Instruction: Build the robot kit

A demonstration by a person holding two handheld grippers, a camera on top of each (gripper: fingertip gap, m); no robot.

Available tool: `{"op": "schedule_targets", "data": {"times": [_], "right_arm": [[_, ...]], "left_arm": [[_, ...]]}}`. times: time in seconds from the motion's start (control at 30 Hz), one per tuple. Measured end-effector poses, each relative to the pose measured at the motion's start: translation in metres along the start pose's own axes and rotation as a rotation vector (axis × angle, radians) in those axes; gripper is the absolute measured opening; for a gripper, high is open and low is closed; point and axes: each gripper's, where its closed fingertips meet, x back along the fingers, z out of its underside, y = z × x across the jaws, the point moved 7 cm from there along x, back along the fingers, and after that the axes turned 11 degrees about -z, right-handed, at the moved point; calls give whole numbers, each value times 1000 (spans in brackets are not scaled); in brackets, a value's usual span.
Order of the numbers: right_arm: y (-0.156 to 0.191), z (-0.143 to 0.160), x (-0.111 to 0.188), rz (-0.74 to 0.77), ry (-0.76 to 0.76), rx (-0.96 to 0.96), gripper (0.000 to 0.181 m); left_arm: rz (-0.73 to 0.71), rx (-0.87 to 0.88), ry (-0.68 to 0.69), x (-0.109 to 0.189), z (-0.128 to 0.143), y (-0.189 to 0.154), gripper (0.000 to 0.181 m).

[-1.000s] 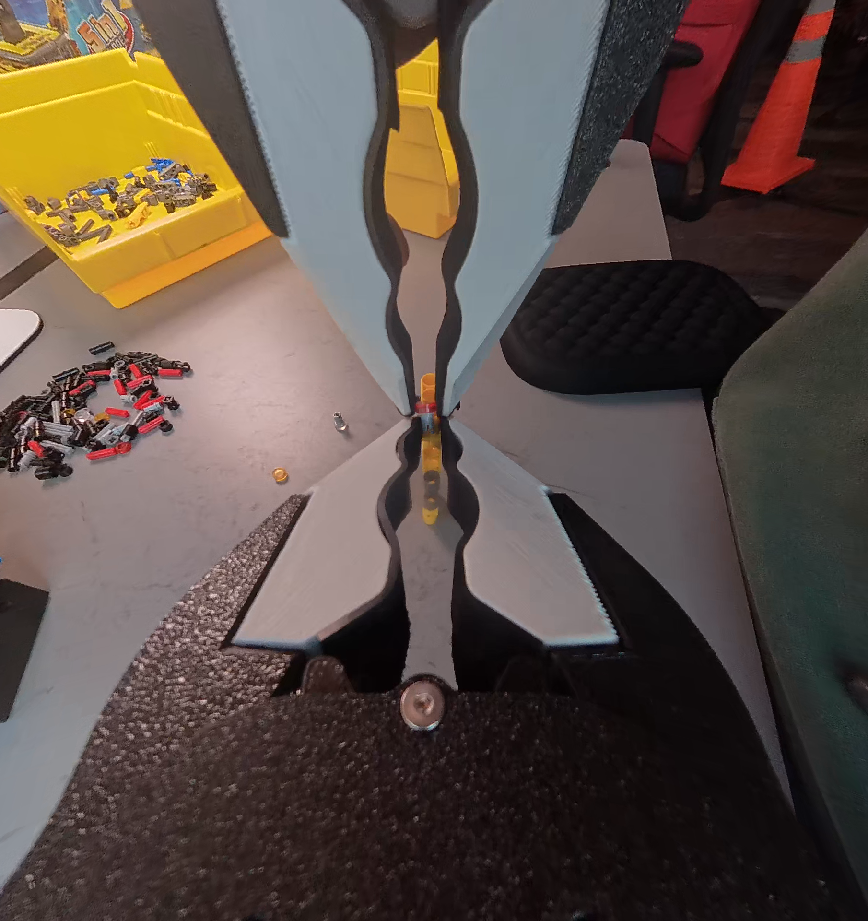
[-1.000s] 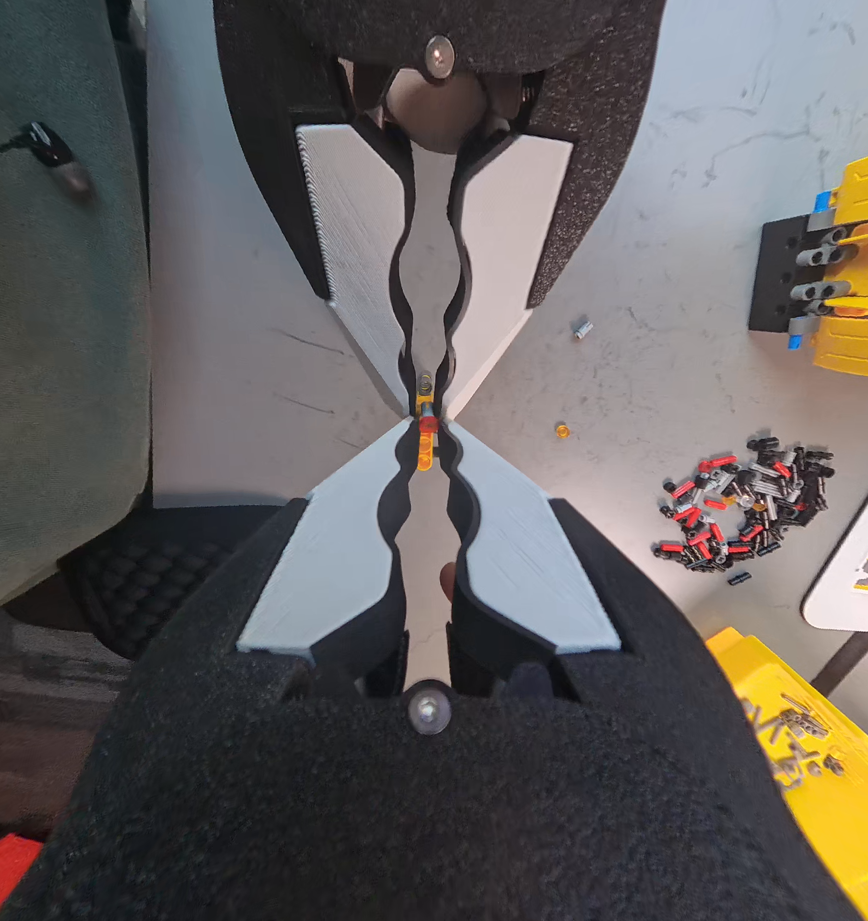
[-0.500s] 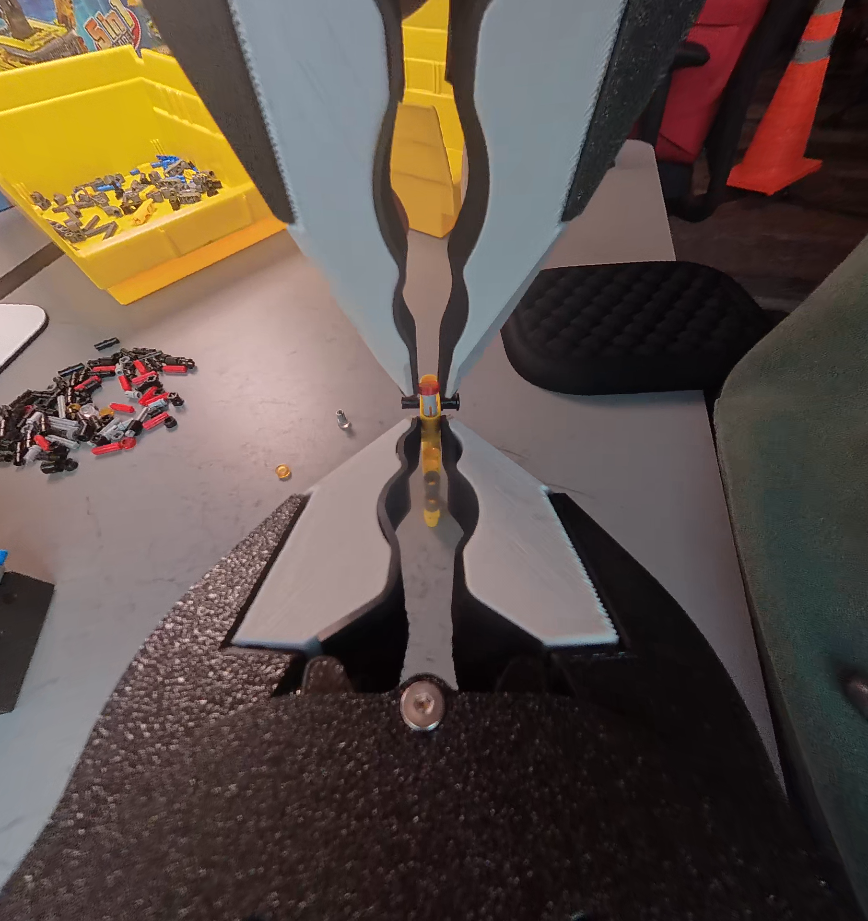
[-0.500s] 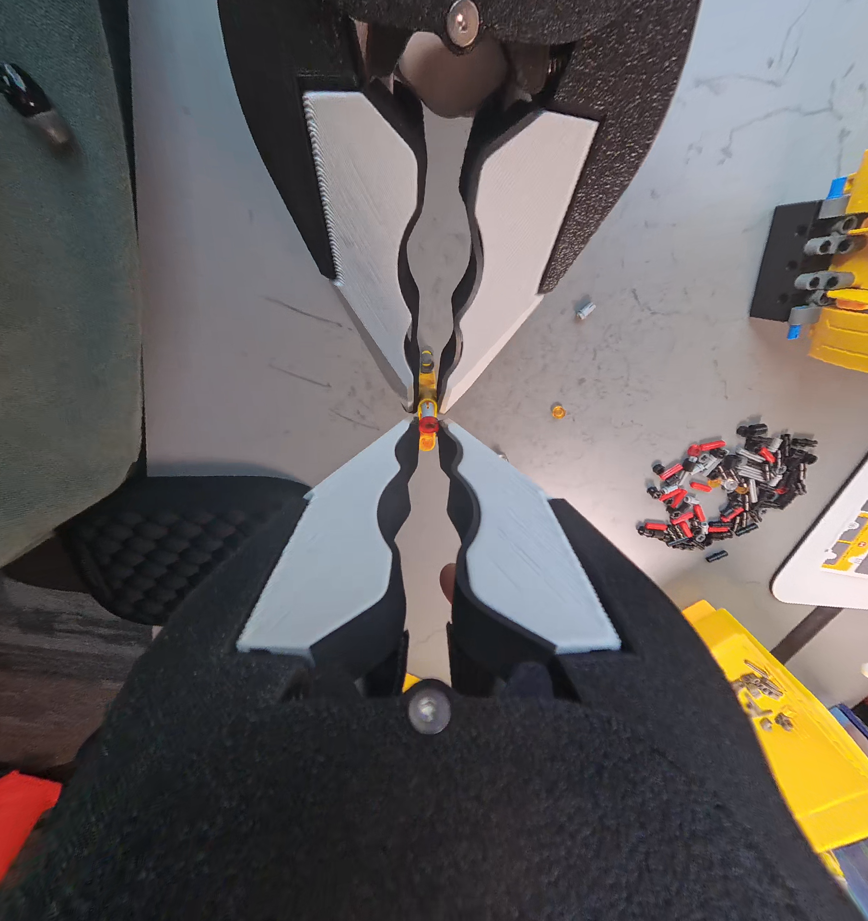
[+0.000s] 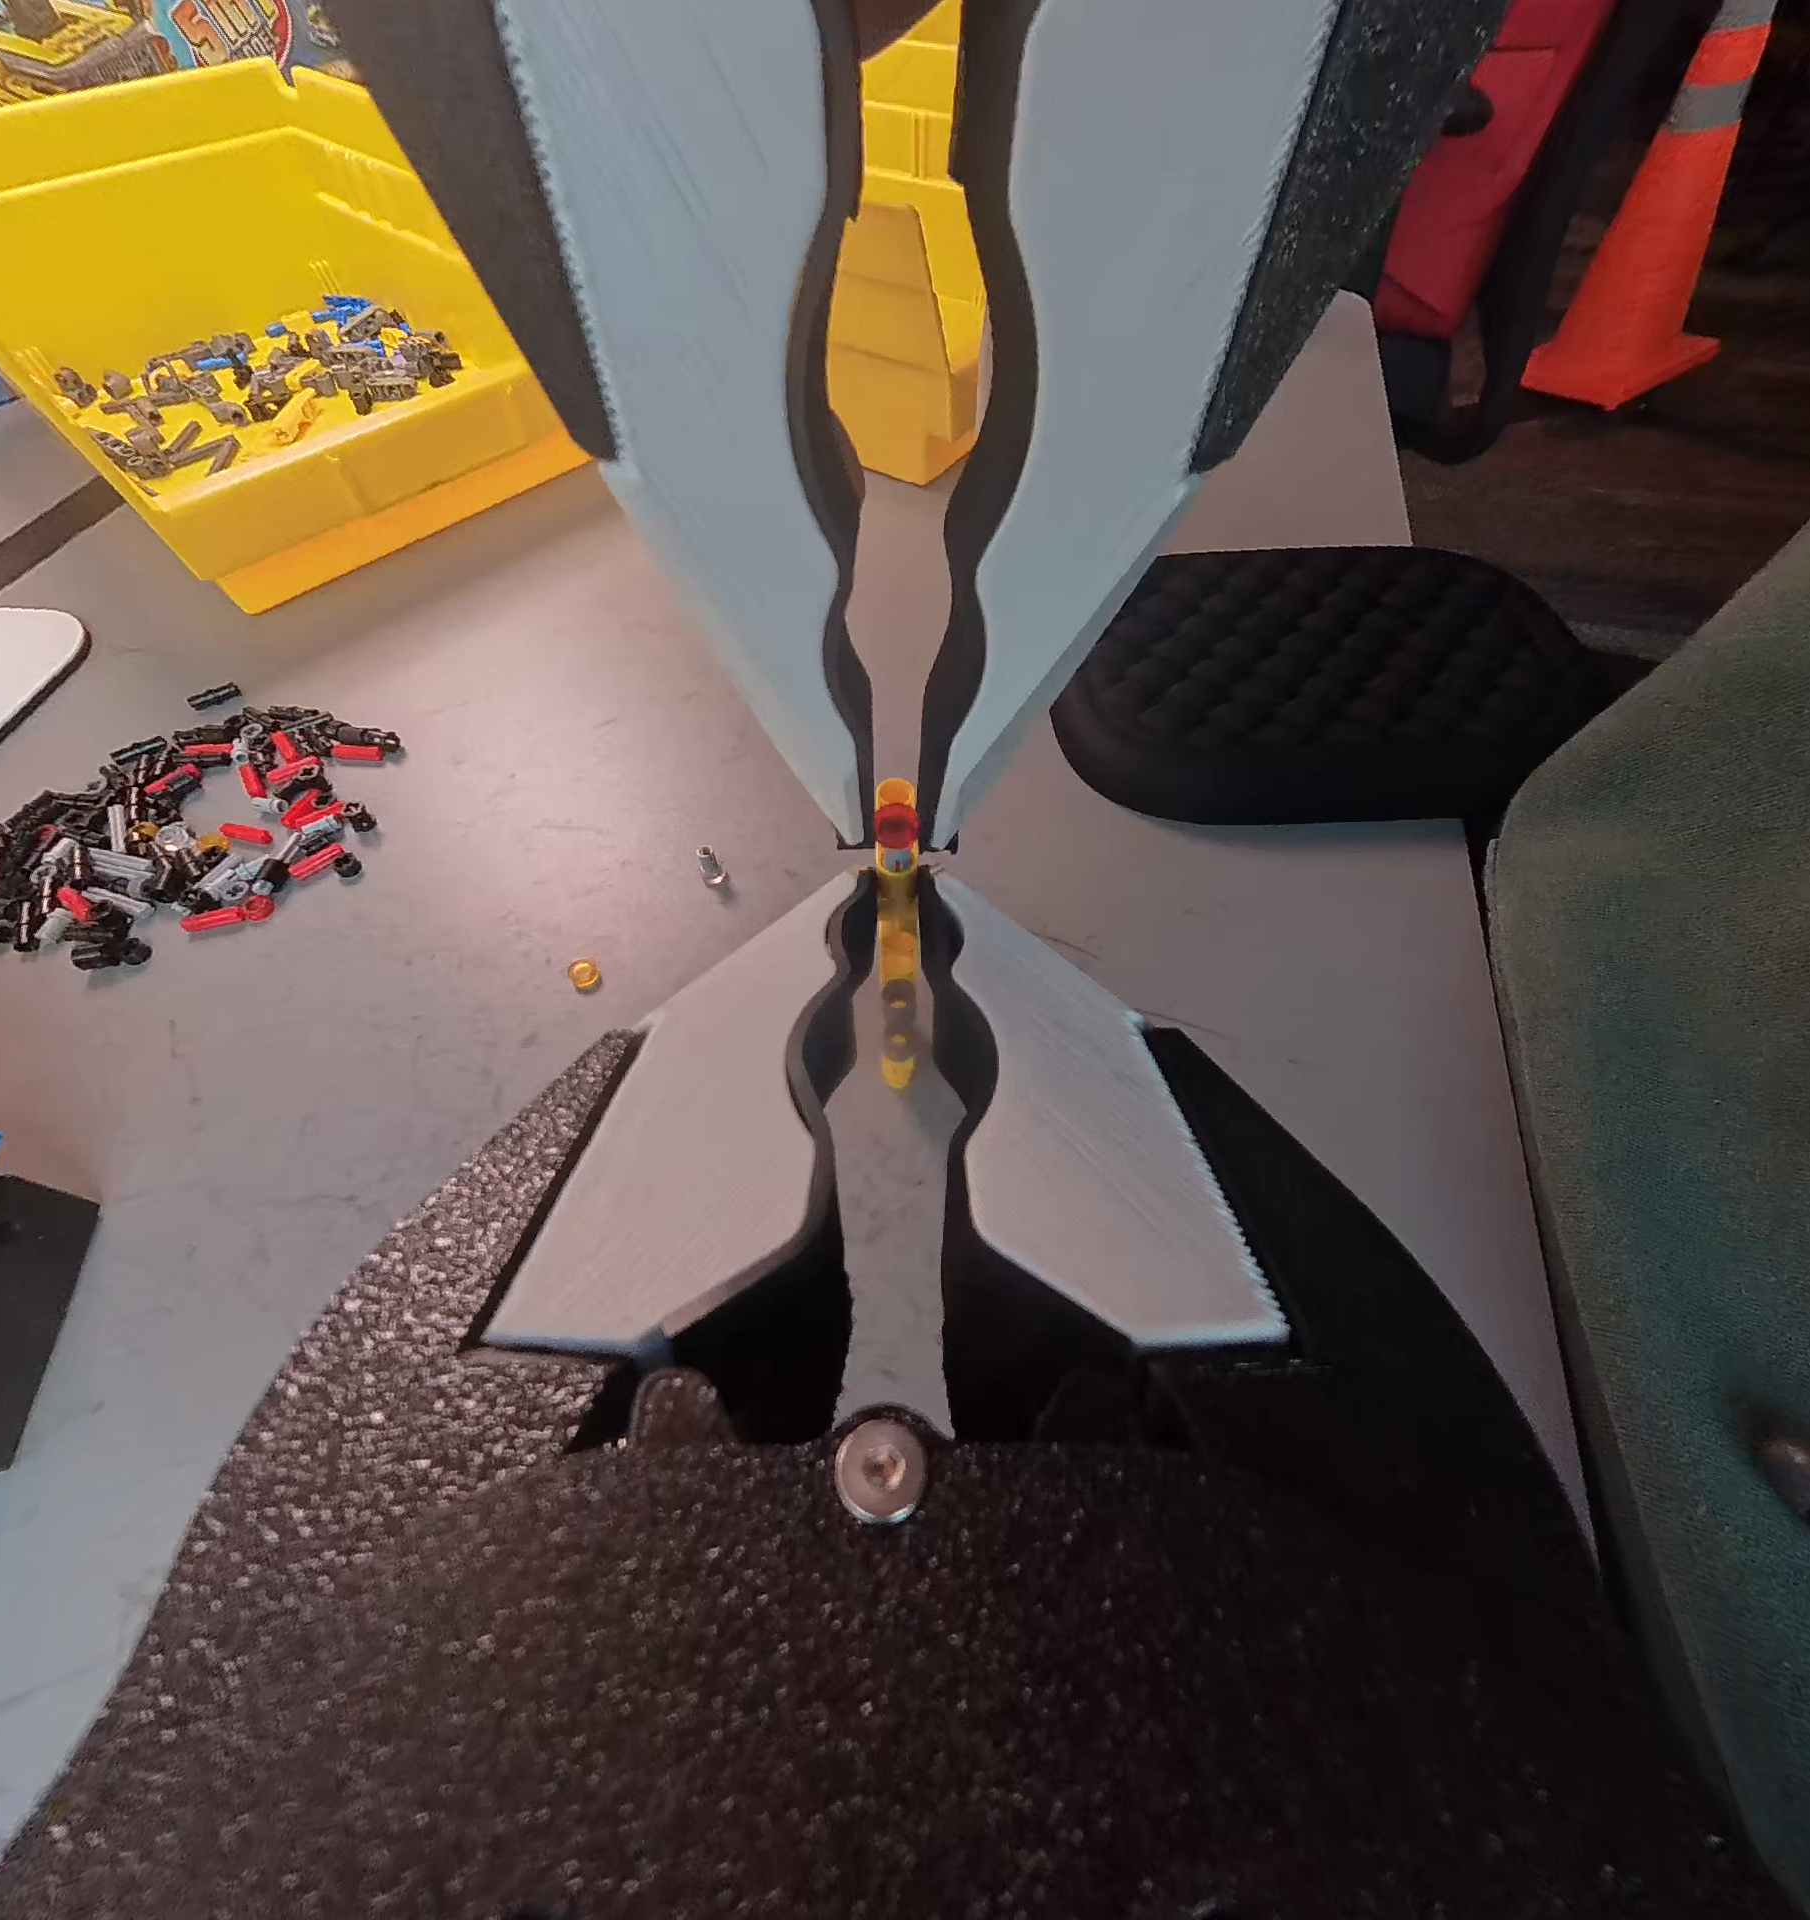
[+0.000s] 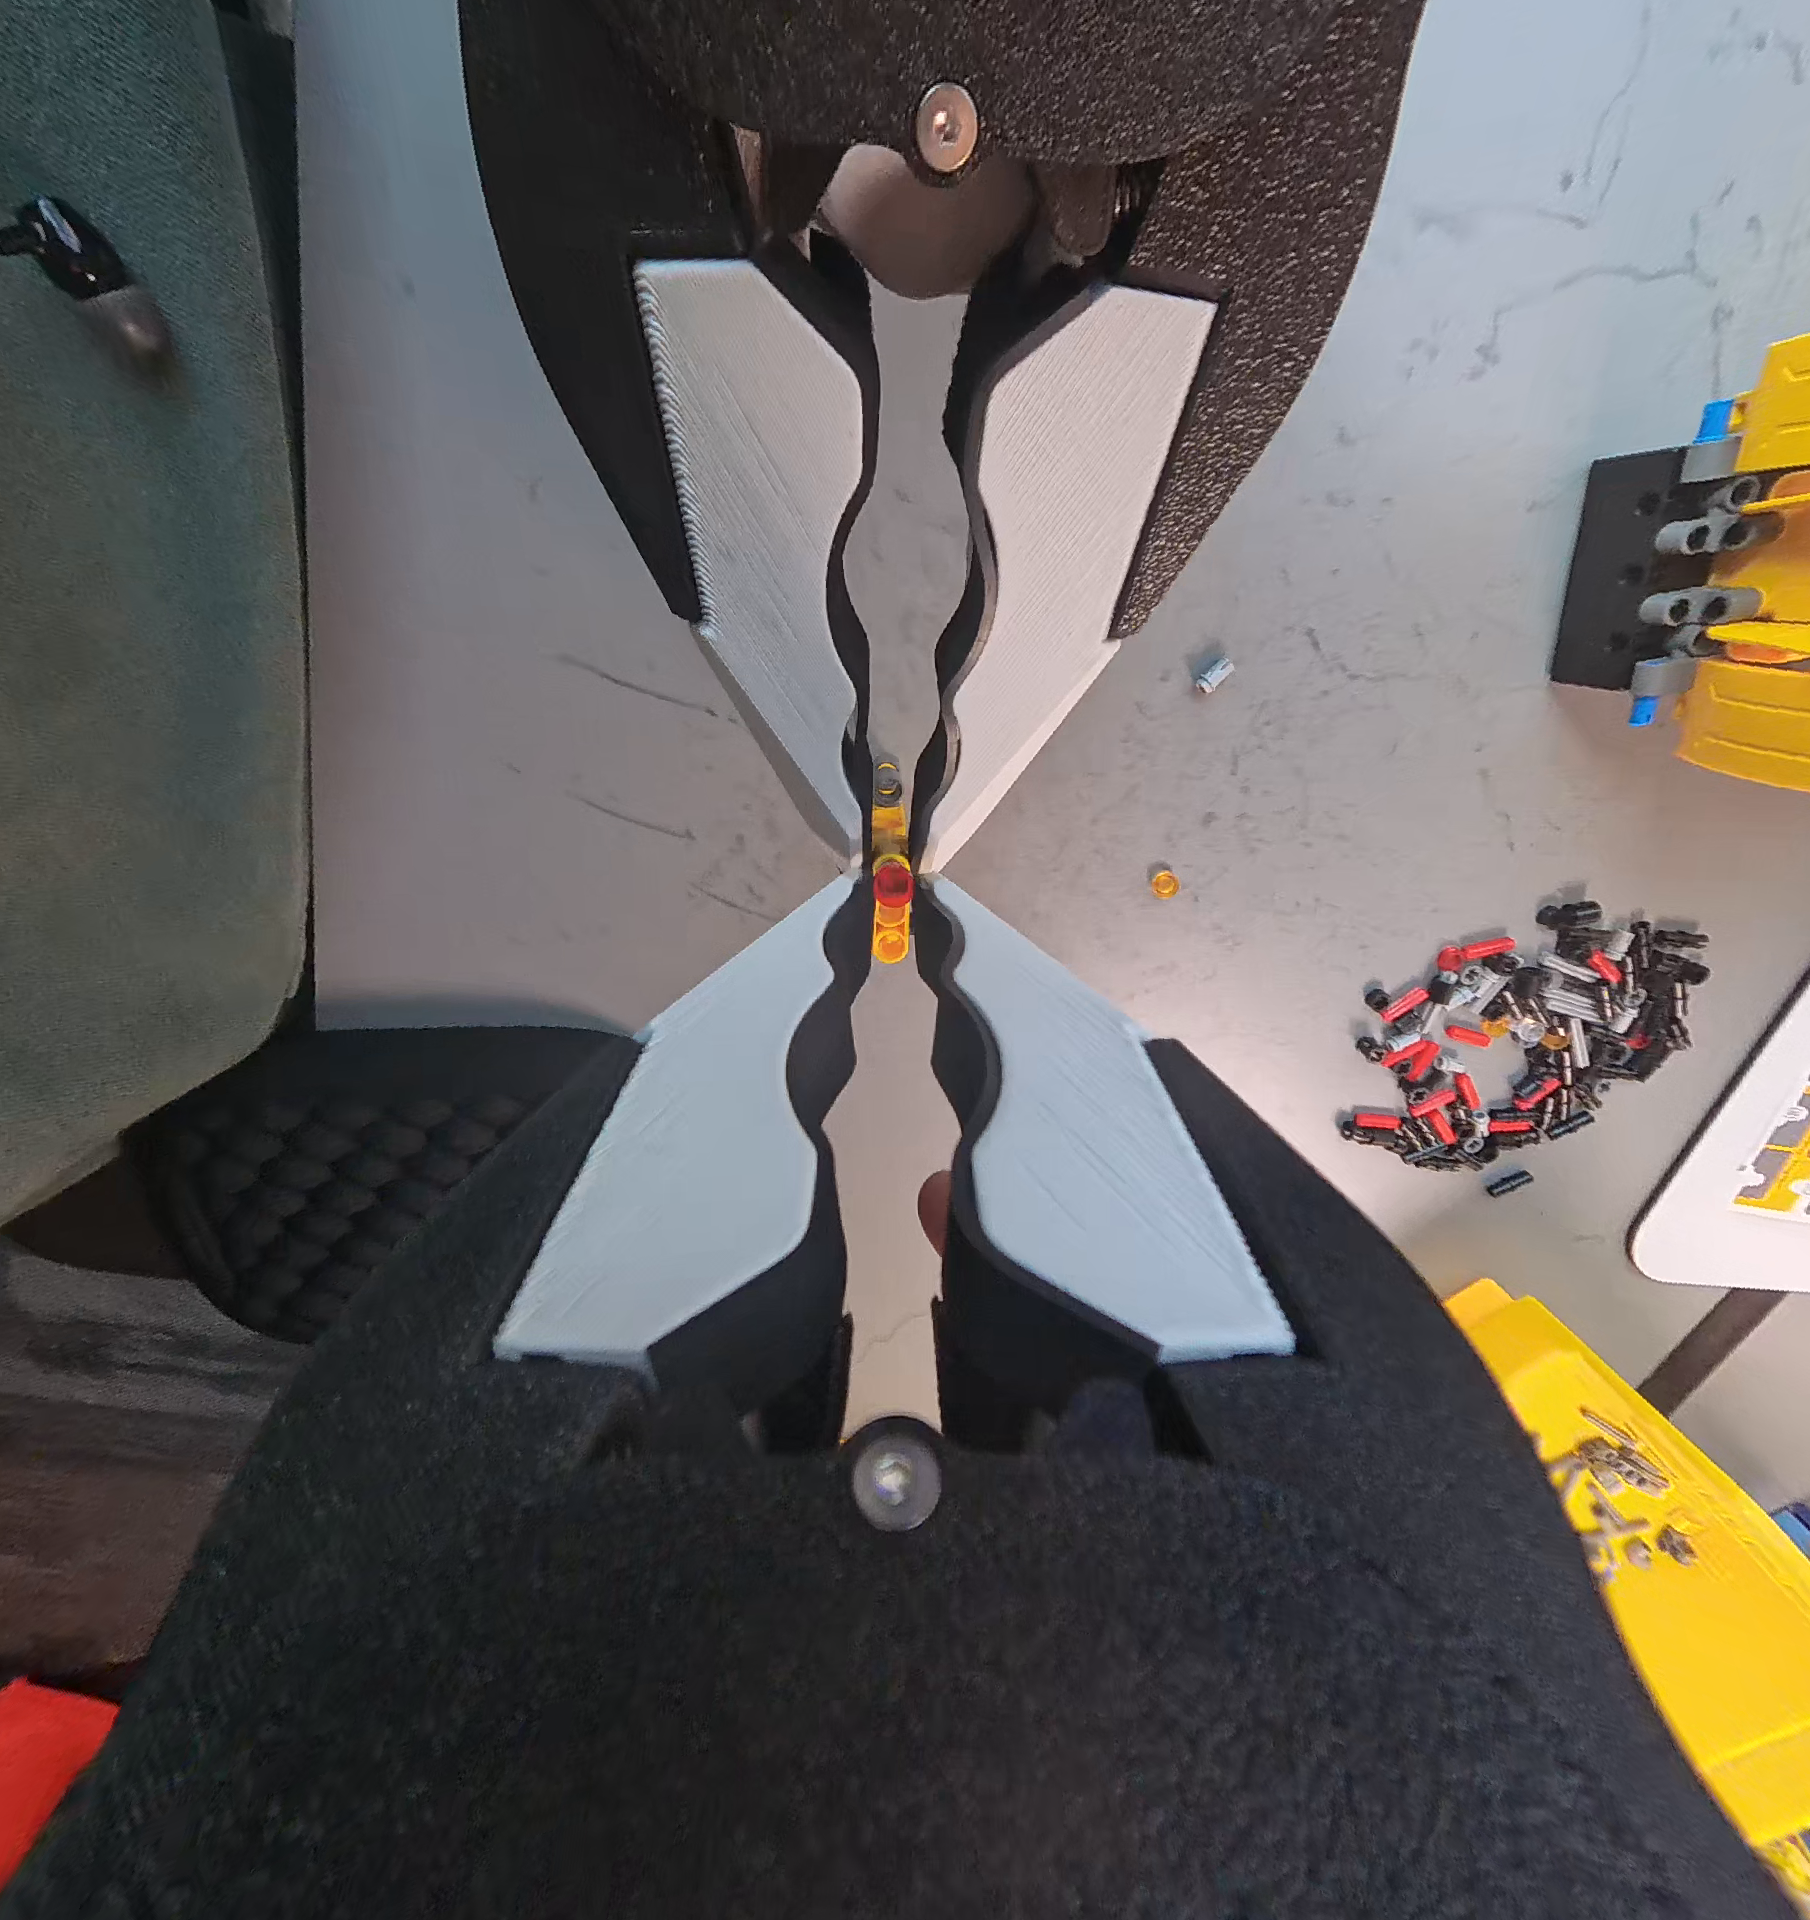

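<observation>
Tip to tip above the grey table [image 5: 465, 1039], left gripper [image 5: 896, 883] & right gripper [image 6: 893, 896] both clamp one yellow beam [image 5: 897, 977] w/ red pin [image 5: 897, 825], parts pile [image 5: 153, 831] well apart.

My table [image 5: 444, 1060] is grey, scuffed and scratched. A heap of small black, red and grey pins [image 5: 163, 831] lies loose on it, well in from the edges. Just beside the heap, toward the table's middle, sit a single orange stud [image 5: 585, 975] and a small grey connector [image 5: 712, 864], apart from each other. A yellow bin [image 5: 257, 343] holding dark parts rests on the table beyond the heap. A white sheet [image 6: 1774, 1143] lies next to the heap, and a black plate [image 6: 1628, 582] carrying a yellow build stands farther along.
</observation>
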Motion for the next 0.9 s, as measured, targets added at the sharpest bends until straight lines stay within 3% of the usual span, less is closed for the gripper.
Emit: {"op": "schedule_targets", "data": {"times": [0.33,0.57,0.9], "right_arm": [[0,-1,0,12,9,22,6],[-3,9,-1,4,-179,-88,6],[6,7,-5,81,-119,16,6]], "left_arm": [[-3,4,1,0,0,1,7],[-6,19,1,1,1,2,7],[7,24,8,2,0,-1,7]]}}
